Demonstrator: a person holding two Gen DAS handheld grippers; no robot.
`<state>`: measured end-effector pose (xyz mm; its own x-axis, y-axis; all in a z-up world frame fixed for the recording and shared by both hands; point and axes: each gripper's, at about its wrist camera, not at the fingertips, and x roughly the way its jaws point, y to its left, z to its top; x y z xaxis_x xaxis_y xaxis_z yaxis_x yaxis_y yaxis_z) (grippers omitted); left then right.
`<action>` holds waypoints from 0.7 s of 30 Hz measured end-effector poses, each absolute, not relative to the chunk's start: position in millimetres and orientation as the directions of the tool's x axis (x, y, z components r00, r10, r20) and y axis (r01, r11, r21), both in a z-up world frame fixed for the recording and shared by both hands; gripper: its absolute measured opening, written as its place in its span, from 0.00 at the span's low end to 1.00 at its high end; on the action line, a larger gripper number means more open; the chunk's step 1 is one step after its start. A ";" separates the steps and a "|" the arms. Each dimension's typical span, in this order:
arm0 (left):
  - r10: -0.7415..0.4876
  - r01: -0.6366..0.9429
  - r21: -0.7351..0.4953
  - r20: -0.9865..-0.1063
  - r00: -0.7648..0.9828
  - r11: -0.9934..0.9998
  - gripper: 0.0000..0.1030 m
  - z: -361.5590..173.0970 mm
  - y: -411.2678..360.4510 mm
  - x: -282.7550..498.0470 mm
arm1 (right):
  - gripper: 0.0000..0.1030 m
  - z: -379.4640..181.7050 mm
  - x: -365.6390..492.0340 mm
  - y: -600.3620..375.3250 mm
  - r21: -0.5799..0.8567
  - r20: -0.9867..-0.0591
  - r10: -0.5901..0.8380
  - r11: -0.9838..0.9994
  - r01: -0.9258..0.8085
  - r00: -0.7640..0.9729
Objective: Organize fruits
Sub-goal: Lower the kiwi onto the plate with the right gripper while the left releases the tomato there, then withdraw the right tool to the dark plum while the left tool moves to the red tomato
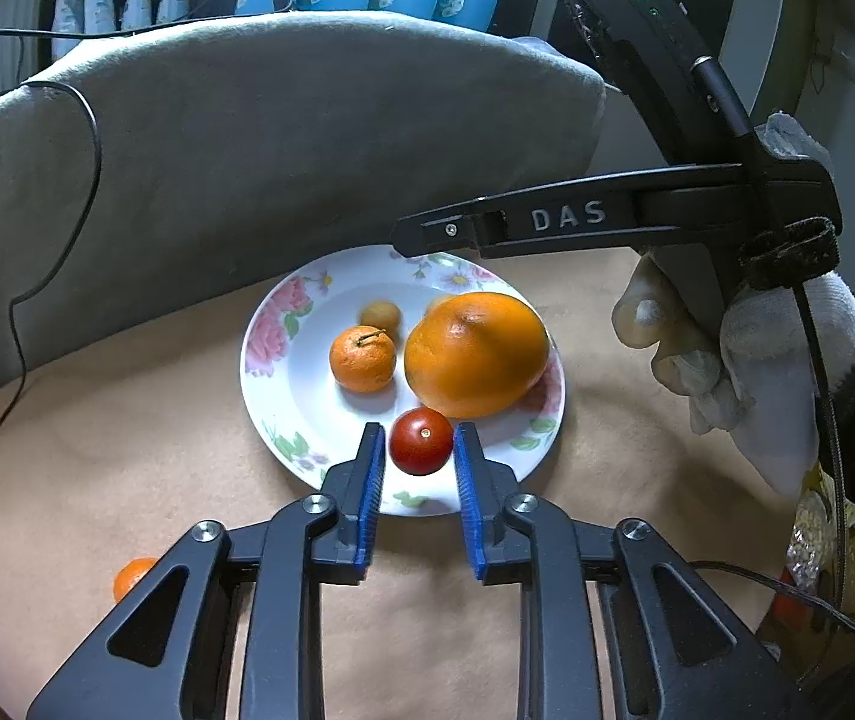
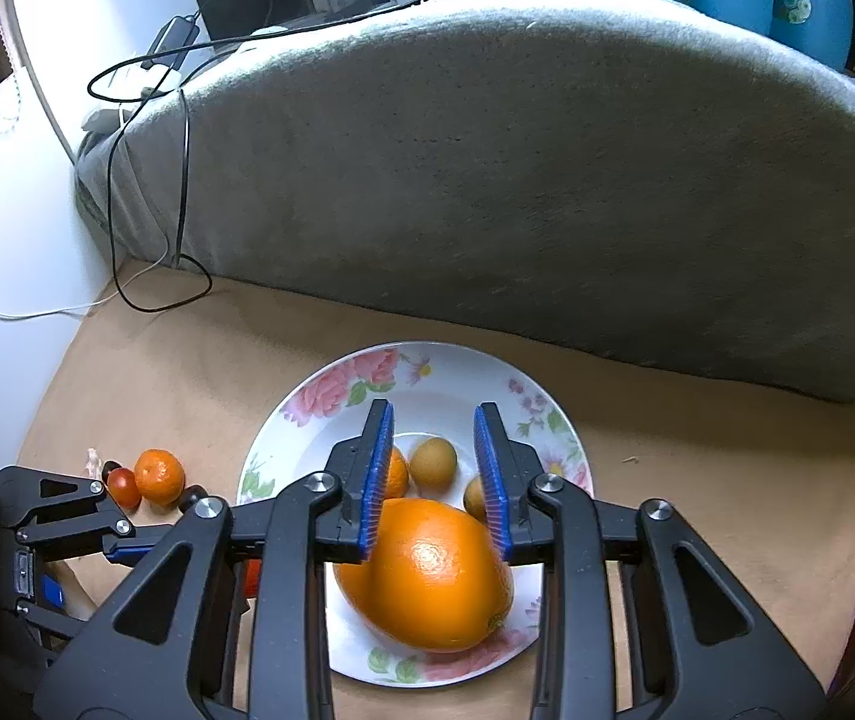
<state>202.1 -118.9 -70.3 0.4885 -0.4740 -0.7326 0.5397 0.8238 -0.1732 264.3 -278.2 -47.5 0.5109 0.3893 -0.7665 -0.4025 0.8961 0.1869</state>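
1. Left wrist view: the left gripper (image 1: 417, 447) stands apart around the cherry tomato (image 1: 421, 441) at the flowered plate's (image 1: 274, 384) near rim, pads not pressing; nudged, it could roll off.
2. Right wrist view: the right gripper (image 2: 434, 474) stands apart above the large orange (image 2: 427, 573); withdrawing carelessly could knock it.

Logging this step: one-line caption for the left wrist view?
Left gripper open around a cherry tomato on the floral plate, beside a large orange and mandarin.

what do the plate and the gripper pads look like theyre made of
Plate: likely glazed ceramic, maybe melamine; glossy white with printed flowers. Left gripper pads: blue ribbed rubber or soft plastic, matte, judging by the fine ridges.
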 end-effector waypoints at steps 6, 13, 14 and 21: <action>-0.481 0.536 -0.178 -0.719 0.502 0.825 0.58 -66.9 -117.1 199.3 | 0.73 -43.6 260.5 -278.8 0.172 -0.755 0.380 0.901 -0.398 0.534; -0.467 0.542 -0.150 -0.720 0.514 0.827 0.65 -64.4 -117.2 194.0 | 0.87 -39.7 253.3 -269.0 0.150 -0.751 0.382 0.893 -0.425 0.539; -0.465 0.541 -0.148 -0.721 0.514 0.828 0.65 -63.7 -116.6 193.5 | 0.87 -38.9 251.7 -266.5 0.144 -0.751 0.383 0.890 -0.432 0.538; -0.438 0.532 -0.113 -0.721 0.537 0.839 0.65 -58.7 -99.5 183.2 | 0.87 -28.3 239.1 -256.0 0.136 -0.730 0.412 0.869 -0.476 0.544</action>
<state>183.2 -99.5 -58.7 0.5371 -0.4376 -0.7212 0.5318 0.8393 -0.1132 239.1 -256.0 -28.3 0.5443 0.4124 -0.7305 -0.4756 0.8690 0.1362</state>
